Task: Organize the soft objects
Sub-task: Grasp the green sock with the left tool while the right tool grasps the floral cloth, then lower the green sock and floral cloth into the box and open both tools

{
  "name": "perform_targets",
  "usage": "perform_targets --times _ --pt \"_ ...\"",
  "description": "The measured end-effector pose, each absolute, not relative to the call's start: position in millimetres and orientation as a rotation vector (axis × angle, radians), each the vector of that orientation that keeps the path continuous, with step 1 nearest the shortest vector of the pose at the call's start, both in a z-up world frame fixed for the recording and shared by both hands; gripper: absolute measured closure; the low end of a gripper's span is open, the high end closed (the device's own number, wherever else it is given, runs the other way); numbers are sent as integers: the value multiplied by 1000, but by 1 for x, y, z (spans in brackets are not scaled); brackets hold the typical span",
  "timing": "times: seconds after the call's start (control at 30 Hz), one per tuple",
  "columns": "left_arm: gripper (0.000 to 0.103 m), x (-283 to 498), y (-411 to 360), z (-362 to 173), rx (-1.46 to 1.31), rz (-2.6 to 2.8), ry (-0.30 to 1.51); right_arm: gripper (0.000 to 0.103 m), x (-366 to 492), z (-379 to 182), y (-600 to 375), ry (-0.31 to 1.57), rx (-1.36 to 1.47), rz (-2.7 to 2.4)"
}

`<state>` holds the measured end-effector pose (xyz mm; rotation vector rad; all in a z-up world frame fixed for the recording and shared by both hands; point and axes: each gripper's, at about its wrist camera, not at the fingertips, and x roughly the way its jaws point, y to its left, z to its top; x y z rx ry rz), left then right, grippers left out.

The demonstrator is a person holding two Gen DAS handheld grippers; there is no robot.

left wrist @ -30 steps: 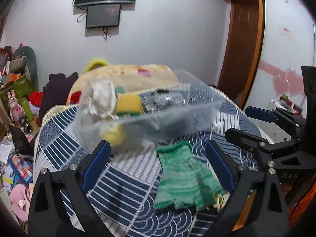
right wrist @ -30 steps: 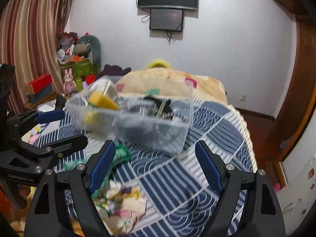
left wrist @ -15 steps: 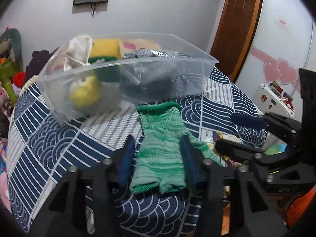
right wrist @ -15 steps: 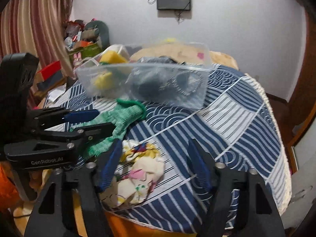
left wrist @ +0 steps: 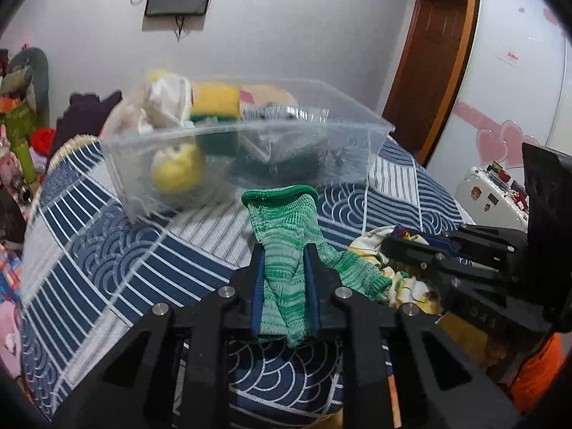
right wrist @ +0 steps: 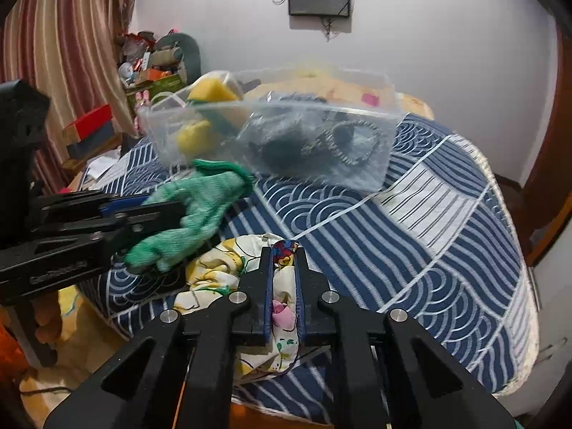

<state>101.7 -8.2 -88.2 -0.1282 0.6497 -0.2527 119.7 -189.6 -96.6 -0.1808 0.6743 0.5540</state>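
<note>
My left gripper (left wrist: 284, 252) is shut on a green knitted glove (left wrist: 286, 228) lying on the blue patterned blanket (left wrist: 118, 257); the glove also shows in the right wrist view (right wrist: 200, 196). My right gripper (right wrist: 284, 254) is shut on a yellow-and-white printed cloth (right wrist: 218, 268), which also shows in the left wrist view (left wrist: 371, 241). A clear plastic bin (left wrist: 246, 150) stands behind them; it holds a yellow sponge (left wrist: 214, 102), a yellow ball (left wrist: 175, 169), a white cloth and dark items.
The bed's right edge (right wrist: 514, 250) drops to the floor. Cluttered shelves and toys (right wrist: 153, 68) stand at the far left. A wooden door (left wrist: 429, 53) and a white cabinet with heart stickers (left wrist: 500, 136) are to the right.
Both grippers have moved down and forward and closed: the left on the green glove, the right on the printed cloth. They were open one second ago.
</note>
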Motion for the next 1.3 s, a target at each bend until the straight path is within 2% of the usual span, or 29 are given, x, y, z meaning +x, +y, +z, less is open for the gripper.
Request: perform_targets --times 0.67,0.93,1.3 --pt "83 119 35 -5 -121 -137 416 94 140 -17 -201 433 -105 462" --pt "83 152 52 -3 -108 -70 417 94 165 2 -183 383 -95 438" --pt "83 197 67 -28 -127 -30 490 94 198 -12 -147 455 -106 468"
